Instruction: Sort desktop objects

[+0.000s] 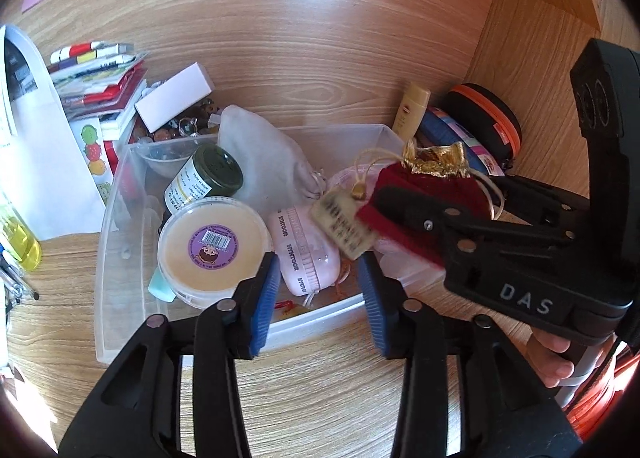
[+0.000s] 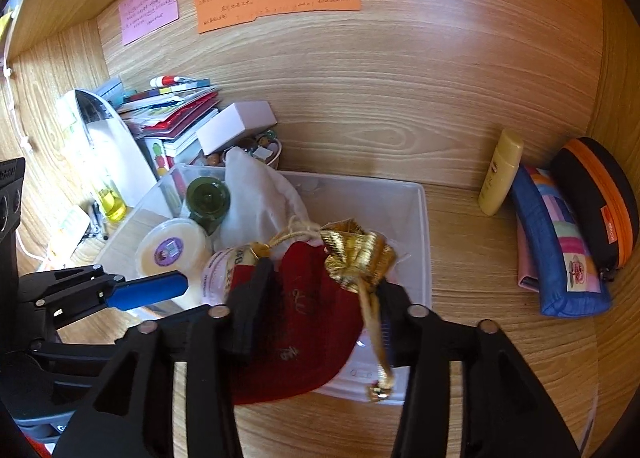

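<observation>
Progress on the sorting reads as roughly midway. I see the clear plastic bin (image 1: 120, 218) on the table (image 1: 320, 398) already holding several items: a round tub (image 1: 212, 246) with a purple sticker, a green-lidded jar (image 1: 218, 170), a white cloth pouch (image 1: 264, 154) and a pink case (image 1: 304, 254).

My right gripper (image 2: 316, 306) has its fingers either side of the red pouch (image 2: 304, 318) with the gold top, which sits over the near right part of the bin. The pouch fills the gap between the fingers; I cannot tell whether they clamp it or have let go.

My left gripper (image 1: 320, 290) hovers over the bin's near edge, fingers parted, nothing between them.

Outstanding, in my judgement: a yellow bottle (image 2: 500, 178), a patchwork pencil case (image 2: 560, 250) and a black case with orange trim (image 2: 600, 202) stand on the table right of the bin, well apart from it. A stack of papers (image 2: 172, 114) lies behind the bin to the left.
</observation>
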`<state>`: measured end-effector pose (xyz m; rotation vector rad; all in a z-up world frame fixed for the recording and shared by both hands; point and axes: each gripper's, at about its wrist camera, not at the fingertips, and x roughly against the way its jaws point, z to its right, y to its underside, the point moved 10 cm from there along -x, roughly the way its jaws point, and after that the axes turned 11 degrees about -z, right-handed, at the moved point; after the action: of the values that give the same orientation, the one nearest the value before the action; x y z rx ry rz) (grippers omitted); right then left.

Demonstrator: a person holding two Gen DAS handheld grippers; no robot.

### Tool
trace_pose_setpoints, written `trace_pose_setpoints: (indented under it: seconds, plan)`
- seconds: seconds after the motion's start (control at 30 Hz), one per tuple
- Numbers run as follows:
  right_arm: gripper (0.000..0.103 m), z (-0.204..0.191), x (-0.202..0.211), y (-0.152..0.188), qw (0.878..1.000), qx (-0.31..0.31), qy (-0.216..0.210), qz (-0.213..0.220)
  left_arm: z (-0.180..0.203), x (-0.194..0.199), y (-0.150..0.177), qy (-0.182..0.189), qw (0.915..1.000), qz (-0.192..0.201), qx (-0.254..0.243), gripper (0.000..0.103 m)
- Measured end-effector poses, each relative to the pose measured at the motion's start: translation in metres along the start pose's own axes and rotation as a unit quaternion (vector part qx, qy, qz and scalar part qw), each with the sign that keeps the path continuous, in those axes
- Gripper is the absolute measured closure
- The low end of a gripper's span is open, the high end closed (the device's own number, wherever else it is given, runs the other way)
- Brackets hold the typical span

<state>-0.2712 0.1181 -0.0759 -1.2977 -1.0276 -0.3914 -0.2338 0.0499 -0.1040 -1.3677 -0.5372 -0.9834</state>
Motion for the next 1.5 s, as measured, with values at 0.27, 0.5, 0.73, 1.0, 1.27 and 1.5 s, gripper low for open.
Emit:
trace_pose_setpoints:
  seconds: [0.27,0.5,0.73,1.0,1.27,1.5]
  plan:
    - [0.047,-0.002,0.017,0.004,1.0,-0.002,0.009,0.003,0.002,0.012,-0.003,-0.008,0.9998,0.017,-0.003,0.057]
    - [0.035,0.005,0.039,0.005,0.999,-0.013,0.024,0.027,-0.002,0.027,-0.002,-0.025,0.9991,0.034,0.001,0.044]
    - [0.028,0.004,0.055,0.014,0.999,-0.02,0.017,0.033,-0.008,0.044,0.007,-0.037,0.9983,0.045,0.007,0.037]
    - [0.022,-0.007,0.076,0.031,0.999,-0.007,0.015,0.045,-0.008,0.064,0.019,-0.062,0.9961,0.061,0.013,0.021]
    - [0.02,-0.023,0.1,0.048,0.998,-0.002,-0.008,0.055,-0.015,0.09,0.031,-0.094,0.9914,0.087,0.028,0.007]
    - [0.014,-0.028,0.118,0.064,0.996,-0.007,0.015,0.087,-0.025,0.104,0.044,-0.116,0.9879,0.095,0.038,0.006]
